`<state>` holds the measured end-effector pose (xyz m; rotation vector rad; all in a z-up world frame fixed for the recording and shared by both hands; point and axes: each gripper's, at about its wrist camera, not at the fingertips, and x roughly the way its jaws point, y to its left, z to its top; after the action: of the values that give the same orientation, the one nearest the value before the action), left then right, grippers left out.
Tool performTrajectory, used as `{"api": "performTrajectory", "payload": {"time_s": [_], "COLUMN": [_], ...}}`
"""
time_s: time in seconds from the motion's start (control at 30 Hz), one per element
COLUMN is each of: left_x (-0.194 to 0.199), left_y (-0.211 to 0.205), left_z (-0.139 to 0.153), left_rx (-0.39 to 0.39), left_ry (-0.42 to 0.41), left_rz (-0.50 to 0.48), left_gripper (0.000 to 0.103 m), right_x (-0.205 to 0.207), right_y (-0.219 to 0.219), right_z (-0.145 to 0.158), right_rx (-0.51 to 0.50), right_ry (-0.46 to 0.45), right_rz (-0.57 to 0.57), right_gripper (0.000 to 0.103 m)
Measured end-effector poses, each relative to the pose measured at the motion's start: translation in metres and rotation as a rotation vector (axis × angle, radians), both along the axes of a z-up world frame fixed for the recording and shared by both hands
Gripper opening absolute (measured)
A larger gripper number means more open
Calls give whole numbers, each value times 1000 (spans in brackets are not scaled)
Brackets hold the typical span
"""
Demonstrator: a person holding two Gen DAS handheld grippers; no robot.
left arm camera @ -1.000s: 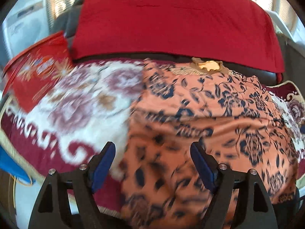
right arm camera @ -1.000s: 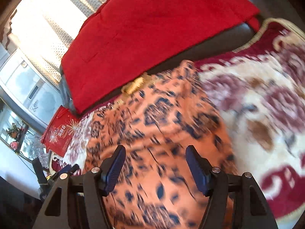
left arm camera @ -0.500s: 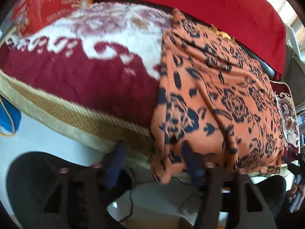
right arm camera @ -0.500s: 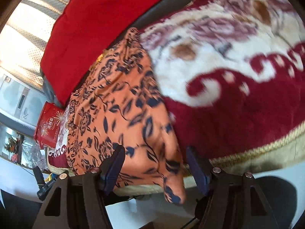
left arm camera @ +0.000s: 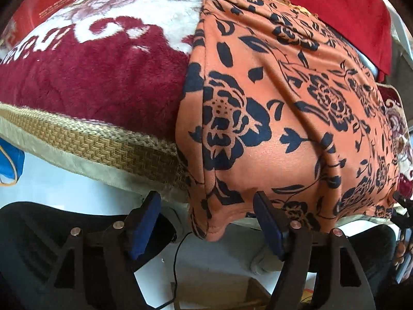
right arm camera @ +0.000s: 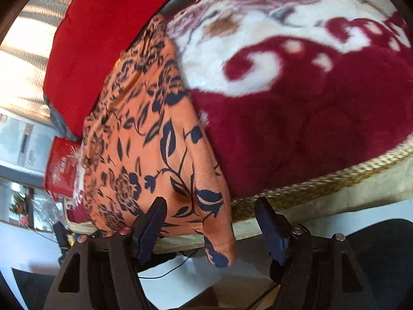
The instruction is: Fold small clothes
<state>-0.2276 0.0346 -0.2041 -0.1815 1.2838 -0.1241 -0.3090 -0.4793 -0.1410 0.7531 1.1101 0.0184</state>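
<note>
1. Behind everything, a red cushion [left arm camera: 322, 2] is leaning at the back of the sofa, and a plush blanket [left arm camera: 98, 72] in dark red and cream is covering the seat in front of it.

2. You are now looking at the garment [left arm camera: 278, 98], the orange cloth with dark flowers, from low at the front edge of the seat. One second ago both cameras were above it, and looking down on it. So you are bringing both grippers down and toward its near hem.

3. The garment is lying spread flat on the blanket, and its two near corners are hanging over the woven border [left arm camera: 108, 144] of the seat.

4. Your left gripper [left arm camera: 206, 222] is standing with its fingers wide apart, and the left hanging corner is between them, but the pads are not touching it yet.

5. Your right gripper [right arm camera: 210, 228] is also holding its fingers wide apart, around the right hanging corner [right arm camera: 219, 253], with nothing clamped.

6. In my judgement, this change is meaning that the first fold is starting: you are lining up to pinch both corners and carry the hem toward the back edge.

7. Please be closing on the cloth only, because the border is just behind the corners and it could be caught too.
</note>
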Motion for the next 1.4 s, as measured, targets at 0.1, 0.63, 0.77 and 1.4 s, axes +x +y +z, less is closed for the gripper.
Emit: {"api": "performTrajectory", "payload": {"time_s": [0.1, 0.63, 0.77, 1.4], "left_x": [-1, -6, 1, 64], "left_y": [2, 9, 9, 80], "left_z": [-11, -4, -7, 181], "left_rx": [-44, -63, -124, -468], "left_ry": [39, 53, 49, -241], "left_rz": [1, -27, -6, -91], "left_gripper": [16, 58, 7, 5], "right_x": [5, 13, 20, 86], "right_y": [12, 26, 32, 13], "right_z": [-12, 1, -7, 168], "right_rx": [-12, 48, 24, 108], "right_ry": [17, 67, 64, -419], "right_rz": [22, 92, 108, 128], "right_gripper": [66, 25, 40, 11]}}
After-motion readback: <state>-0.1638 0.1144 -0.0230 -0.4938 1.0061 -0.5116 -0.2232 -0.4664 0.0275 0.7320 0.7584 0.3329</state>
